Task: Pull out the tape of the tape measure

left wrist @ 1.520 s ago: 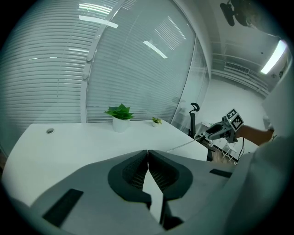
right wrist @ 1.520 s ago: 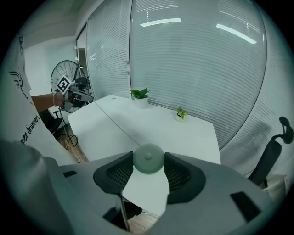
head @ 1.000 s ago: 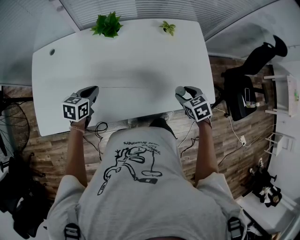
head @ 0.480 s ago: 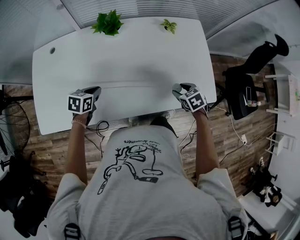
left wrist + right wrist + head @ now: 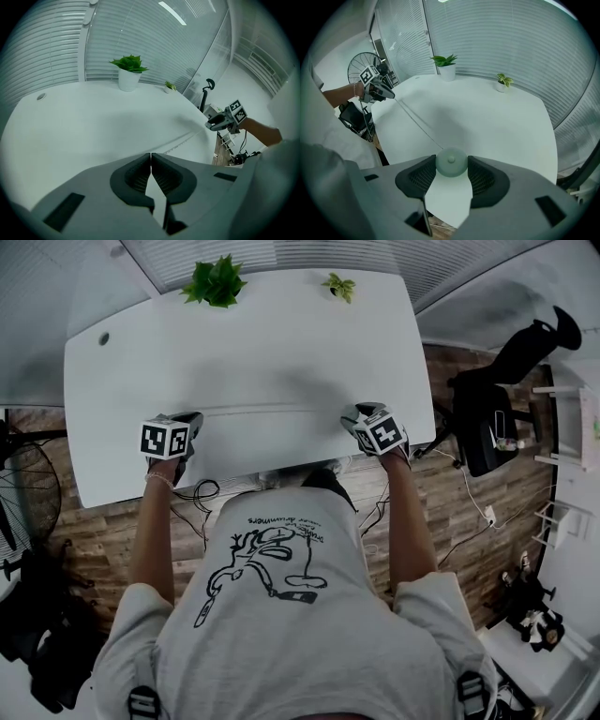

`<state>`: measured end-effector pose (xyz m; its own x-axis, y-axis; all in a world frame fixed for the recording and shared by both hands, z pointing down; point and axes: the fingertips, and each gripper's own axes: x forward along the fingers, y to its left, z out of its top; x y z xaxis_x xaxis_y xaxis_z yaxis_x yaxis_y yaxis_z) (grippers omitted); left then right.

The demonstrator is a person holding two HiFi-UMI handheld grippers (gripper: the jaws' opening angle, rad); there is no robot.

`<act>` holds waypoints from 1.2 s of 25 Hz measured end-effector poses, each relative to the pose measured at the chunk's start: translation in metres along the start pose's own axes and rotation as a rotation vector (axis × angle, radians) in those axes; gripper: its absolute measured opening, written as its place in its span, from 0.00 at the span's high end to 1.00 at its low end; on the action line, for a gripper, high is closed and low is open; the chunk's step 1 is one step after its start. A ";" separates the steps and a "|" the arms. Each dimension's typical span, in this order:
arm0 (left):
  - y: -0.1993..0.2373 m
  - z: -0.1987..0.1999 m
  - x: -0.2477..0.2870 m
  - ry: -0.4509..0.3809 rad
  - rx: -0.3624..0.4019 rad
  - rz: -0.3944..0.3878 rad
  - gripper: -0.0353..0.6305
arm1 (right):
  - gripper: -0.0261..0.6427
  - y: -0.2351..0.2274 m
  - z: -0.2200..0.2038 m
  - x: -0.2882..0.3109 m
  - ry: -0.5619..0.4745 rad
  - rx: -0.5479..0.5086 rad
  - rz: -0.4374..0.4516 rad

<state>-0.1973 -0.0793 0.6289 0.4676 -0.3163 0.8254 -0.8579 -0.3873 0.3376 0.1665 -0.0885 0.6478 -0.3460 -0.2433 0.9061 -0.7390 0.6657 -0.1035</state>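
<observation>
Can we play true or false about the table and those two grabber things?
1. The right gripper is squeezing a round tape measure. True.
2. A thin tape stretches across from one gripper to the other. True.
3. The left gripper's jaws are wide open. False: the left gripper has its jaws together, pinching the end of the tape.
4. Three plants stand on the table. False: there are only two, a big plant and a small plant, at the far edge.
5. The table is black. False: the table is white.
</observation>
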 end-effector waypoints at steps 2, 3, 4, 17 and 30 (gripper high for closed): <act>0.001 -0.002 0.003 0.011 0.000 0.002 0.91 | 0.63 0.000 -0.002 0.005 0.011 0.003 0.005; 0.002 -0.003 0.005 0.017 -0.001 0.003 0.91 | 0.63 0.000 -0.003 0.007 0.015 0.005 0.008; 0.004 -0.004 0.007 0.022 -0.001 0.005 0.91 | 0.63 0.000 -0.004 0.009 0.018 0.007 0.011; 0.014 -0.012 0.024 0.073 -0.009 0.038 0.91 | 0.63 -0.001 -0.010 0.033 0.068 0.001 0.026; 0.023 -0.015 0.031 0.097 -0.028 0.067 0.91 | 0.63 -0.002 -0.004 0.039 0.080 -0.006 0.032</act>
<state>-0.2056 -0.0846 0.6686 0.3878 -0.2549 0.8858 -0.8927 -0.3431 0.2921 0.1571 -0.0966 0.6856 -0.3219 -0.1645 0.9324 -0.7244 0.6769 -0.1307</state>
